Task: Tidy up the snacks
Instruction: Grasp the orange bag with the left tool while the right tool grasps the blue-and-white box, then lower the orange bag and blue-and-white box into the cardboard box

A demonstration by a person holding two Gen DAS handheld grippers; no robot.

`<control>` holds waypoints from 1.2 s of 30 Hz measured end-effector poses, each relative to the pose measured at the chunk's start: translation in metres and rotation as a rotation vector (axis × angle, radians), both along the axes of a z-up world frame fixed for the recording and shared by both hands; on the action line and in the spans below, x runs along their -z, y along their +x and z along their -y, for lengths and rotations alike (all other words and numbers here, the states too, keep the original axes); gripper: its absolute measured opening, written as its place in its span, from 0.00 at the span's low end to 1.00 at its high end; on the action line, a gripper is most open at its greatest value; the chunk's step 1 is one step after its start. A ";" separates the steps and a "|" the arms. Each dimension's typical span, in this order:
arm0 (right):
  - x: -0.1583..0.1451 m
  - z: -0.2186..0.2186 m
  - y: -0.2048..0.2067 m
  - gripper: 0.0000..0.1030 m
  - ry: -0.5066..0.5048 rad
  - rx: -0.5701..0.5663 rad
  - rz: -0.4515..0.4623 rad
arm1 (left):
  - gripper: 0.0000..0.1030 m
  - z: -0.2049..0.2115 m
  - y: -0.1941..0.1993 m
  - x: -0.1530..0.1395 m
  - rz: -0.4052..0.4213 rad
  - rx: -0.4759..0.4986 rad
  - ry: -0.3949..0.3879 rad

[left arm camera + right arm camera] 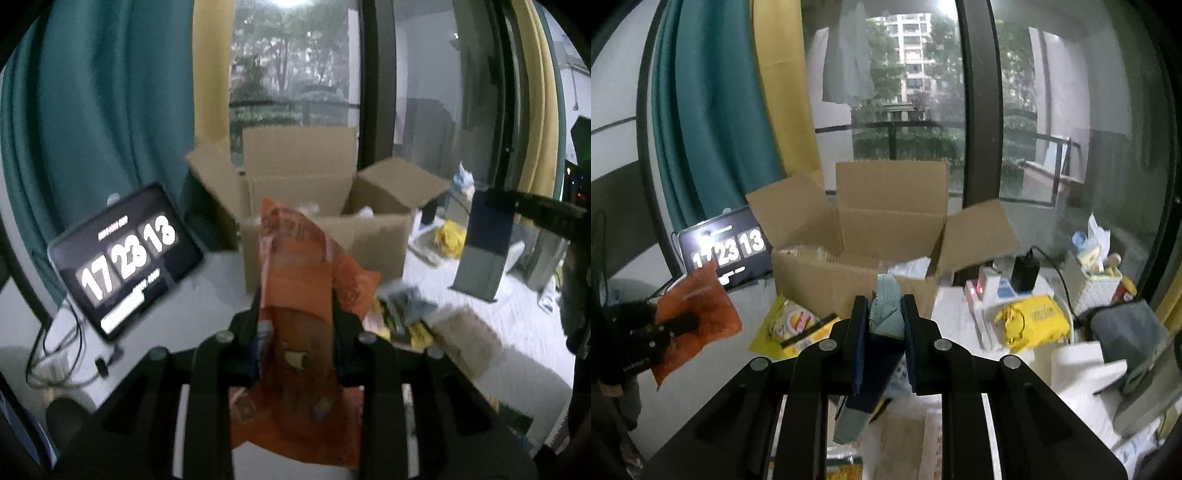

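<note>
Snack packets [295, 295] clamped, short of open box [325, 236]

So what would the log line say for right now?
left gripper: shut on orange snack bag | right gripper: shut on grey-blue packet | cardboard box: open, ahead | both packs held above the table

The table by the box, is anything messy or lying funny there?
Yes. A yellow chip bag lies flat, slanted against the front of the open cardboard box rather than inside it. A yellow packet lies crumpled off to the right among chargers. Nothing looks spilled or torn.
</note>
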State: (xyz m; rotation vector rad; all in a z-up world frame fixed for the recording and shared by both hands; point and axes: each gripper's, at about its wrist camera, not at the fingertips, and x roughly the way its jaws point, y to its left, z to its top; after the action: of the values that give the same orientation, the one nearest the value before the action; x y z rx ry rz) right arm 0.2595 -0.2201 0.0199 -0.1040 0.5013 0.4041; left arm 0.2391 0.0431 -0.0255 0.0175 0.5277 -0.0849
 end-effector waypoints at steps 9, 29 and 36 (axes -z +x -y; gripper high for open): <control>-0.017 -0.009 0.040 0.19 0.010 -0.011 0.049 | 0.29 0.018 0.052 -0.027 0.066 0.059 0.006; -0.021 -0.033 0.136 0.19 -0.008 -0.013 0.103 | 0.29 0.032 0.189 -0.032 0.107 0.062 0.061; -0.009 -0.047 0.161 0.19 -0.026 -0.013 0.087 | 0.30 0.033 0.230 -0.011 0.039 0.064 0.049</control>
State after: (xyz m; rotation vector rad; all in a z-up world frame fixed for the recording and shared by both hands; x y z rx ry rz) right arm 0.4202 -0.1735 0.0288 -0.1497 0.4203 0.4037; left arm 0.4692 0.0100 -0.0143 0.0837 0.4902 -0.1341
